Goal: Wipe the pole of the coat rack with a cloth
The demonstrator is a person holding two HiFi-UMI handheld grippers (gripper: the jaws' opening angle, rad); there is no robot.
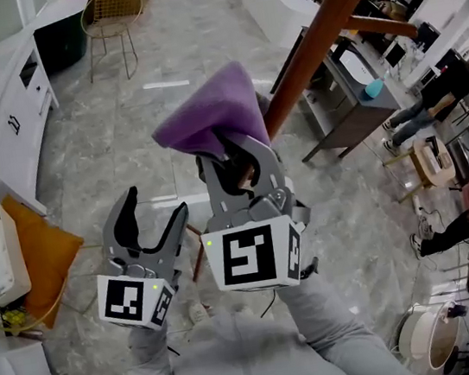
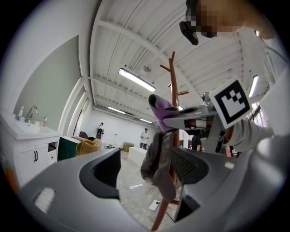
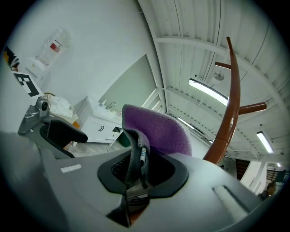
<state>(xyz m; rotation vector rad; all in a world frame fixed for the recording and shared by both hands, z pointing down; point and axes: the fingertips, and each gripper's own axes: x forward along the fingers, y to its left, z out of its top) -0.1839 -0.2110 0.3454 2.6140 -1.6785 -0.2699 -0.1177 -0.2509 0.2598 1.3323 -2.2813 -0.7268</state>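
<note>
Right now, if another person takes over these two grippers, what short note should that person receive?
Right gripper: shut on the purple cloth, raised next to the coat rack's brown pole. It is not clear whether the cloth touches the wood.
Left gripper: open and empty, held low beside the right one.
A grey garment hangs on the rack below the cloth.
Done: the cloth is gripped and at the pole.
Left: wipe along the pole. No view shows how much has been wiped.
</note>
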